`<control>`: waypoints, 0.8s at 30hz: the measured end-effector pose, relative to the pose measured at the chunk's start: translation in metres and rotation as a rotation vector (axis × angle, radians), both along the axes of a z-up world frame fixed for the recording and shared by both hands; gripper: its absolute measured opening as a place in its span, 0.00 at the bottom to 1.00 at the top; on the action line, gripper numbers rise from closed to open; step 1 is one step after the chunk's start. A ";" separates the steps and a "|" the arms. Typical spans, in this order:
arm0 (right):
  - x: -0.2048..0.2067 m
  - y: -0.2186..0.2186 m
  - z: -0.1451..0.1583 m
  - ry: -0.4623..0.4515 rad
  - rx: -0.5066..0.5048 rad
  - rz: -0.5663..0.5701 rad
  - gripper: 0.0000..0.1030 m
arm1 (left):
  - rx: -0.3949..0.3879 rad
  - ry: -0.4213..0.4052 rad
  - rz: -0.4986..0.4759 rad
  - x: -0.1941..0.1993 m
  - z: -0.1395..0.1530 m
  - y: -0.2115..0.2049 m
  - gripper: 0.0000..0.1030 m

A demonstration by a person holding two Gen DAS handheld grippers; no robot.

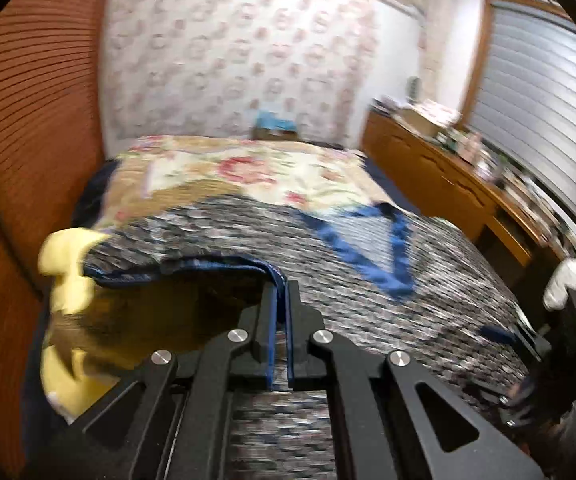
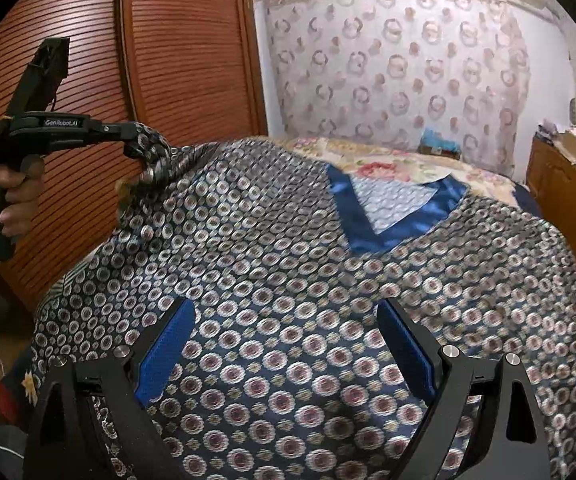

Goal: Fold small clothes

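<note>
Left gripper: 2 fingers pressed together on the blue-trimmed hem of the patterned garment. Fabric pinched between the blue pads, edge running up out of the fingertips and curling away to the left of them. Same gripper seen from the right wrist view: raised at far left, cloth bunched and twisted at its tip, hand wrapped around the grip below.

Right gripper: 2 fingers spread wide apart, blue pads facing each other, nothing between them but the garment surface below. Contact between fingertips and cloth not determinable. Same gripper at the far right edge of the left wrist view, blurred.

Garment: dark blue with rows of round medallion print, spread ahead of and beneath both pairs of fingers, rising toward the clamped corner at left. Blue satin V-neck trim beyond the right fingertips, slightly to their right; lighter inner side of the fabric visible inside the V.

Floral bedspread beyond the garment. Wooden louvred doors left of the fingers. Patterned curtain straight ahead. Wooden cabinet right of the fingers, cluttered on top. Left wrist view heavily motion-blurred.
</note>
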State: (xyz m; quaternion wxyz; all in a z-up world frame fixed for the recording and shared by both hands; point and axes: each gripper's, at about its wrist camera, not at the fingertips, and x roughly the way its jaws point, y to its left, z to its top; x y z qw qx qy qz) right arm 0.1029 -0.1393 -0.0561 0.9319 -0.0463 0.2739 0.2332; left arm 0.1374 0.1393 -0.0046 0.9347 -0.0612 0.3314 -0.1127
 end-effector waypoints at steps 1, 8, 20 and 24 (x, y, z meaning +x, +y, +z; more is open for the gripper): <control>-0.001 -0.002 0.001 -0.004 0.001 -0.005 0.90 | 0.004 0.007 -0.016 -0.001 -0.001 -0.008 0.04; 0.005 -0.014 0.010 -0.014 -0.016 -0.022 0.90 | 0.079 0.055 -0.040 -0.031 -0.021 -0.014 0.13; 0.045 0.050 0.036 -0.018 -0.025 0.154 0.83 | 0.098 0.115 0.078 -0.061 -0.060 0.041 0.77; 0.068 0.089 0.039 -0.010 -0.024 0.254 0.76 | 0.119 0.181 0.093 -0.053 -0.092 0.050 0.77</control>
